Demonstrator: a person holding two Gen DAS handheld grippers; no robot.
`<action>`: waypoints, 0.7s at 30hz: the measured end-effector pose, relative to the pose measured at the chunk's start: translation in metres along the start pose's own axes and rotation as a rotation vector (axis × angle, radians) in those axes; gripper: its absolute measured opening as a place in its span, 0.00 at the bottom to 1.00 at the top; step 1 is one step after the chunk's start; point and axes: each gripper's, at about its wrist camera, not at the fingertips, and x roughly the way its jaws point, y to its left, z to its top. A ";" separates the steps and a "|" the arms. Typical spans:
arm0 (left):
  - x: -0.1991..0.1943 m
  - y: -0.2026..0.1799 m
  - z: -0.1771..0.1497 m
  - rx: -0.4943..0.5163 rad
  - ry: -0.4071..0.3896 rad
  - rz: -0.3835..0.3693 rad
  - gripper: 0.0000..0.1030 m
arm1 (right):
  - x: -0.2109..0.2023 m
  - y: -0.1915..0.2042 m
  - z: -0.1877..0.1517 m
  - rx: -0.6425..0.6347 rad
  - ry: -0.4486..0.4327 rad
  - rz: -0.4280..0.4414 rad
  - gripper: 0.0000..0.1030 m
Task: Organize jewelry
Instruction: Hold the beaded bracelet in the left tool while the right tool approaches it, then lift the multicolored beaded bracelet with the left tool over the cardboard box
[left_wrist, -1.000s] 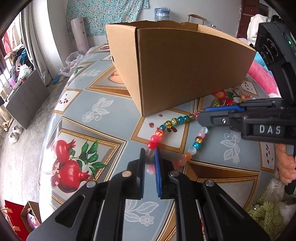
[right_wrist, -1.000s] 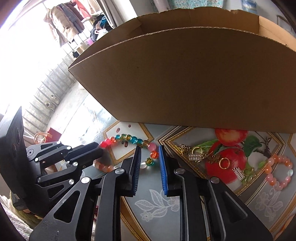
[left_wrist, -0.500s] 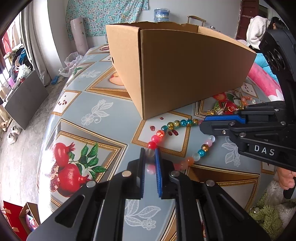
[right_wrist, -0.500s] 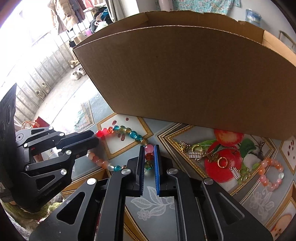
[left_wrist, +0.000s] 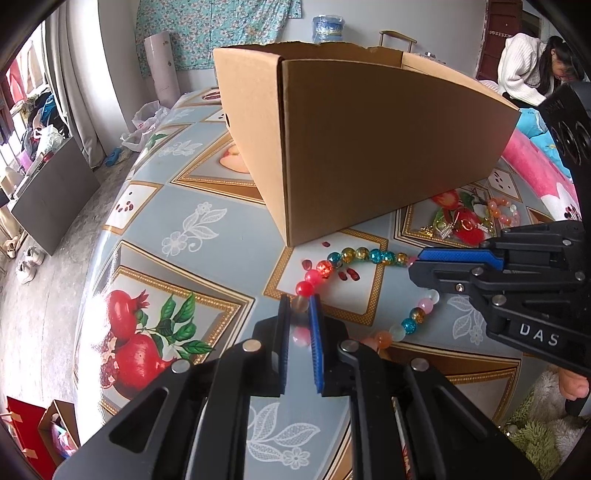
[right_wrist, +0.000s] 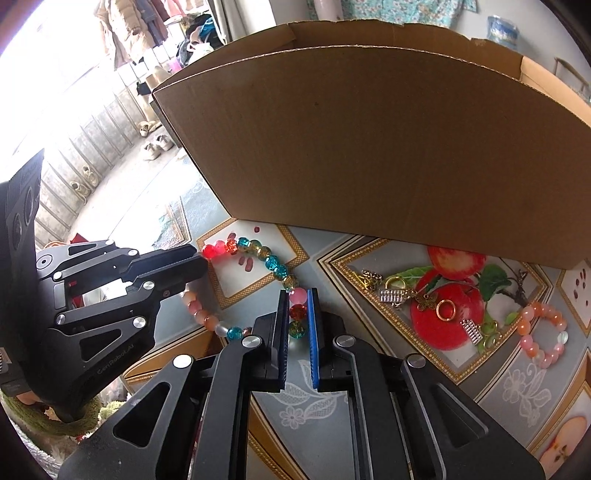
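Note:
A multicoloured bead bracelet (left_wrist: 364, 255) hangs stretched just above the fruit-patterned tablecloth, in front of a big cardboard box (left_wrist: 373, 147). My left gripper (left_wrist: 299, 306) is shut on the bracelet's near-left beads. My right gripper (right_wrist: 298, 301) is shut on its opposite side, on pink and red beads (right_wrist: 297, 310); it also shows in the left wrist view (left_wrist: 421, 264). The bracelet (right_wrist: 258, 251) is held between both grippers. The box (right_wrist: 369, 147) is open-topped and stands close behind.
Small gold and silver charms and rings (right_wrist: 421, 302) and a pink-orange bead bracelet (right_wrist: 543, 336) lie on the cloth to the right, by the box's near wall. The table edge (left_wrist: 92, 280) drops off at left. A person (left_wrist: 528, 74) sits at the back right.
The right gripper has closed on the bracelet's beads. Both grippers have risen slightly with it; the box looks lower and farther in both views.

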 end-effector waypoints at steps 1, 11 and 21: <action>0.000 0.000 0.000 0.000 -0.001 0.001 0.10 | 0.000 0.000 0.000 -0.001 -0.001 -0.002 0.07; 0.000 0.000 0.000 0.013 -0.007 -0.004 0.10 | -0.001 -0.002 -0.004 0.006 -0.014 -0.002 0.07; 0.001 -0.003 -0.001 0.008 -0.012 0.014 0.10 | -0.004 -0.010 -0.003 0.019 -0.015 0.023 0.07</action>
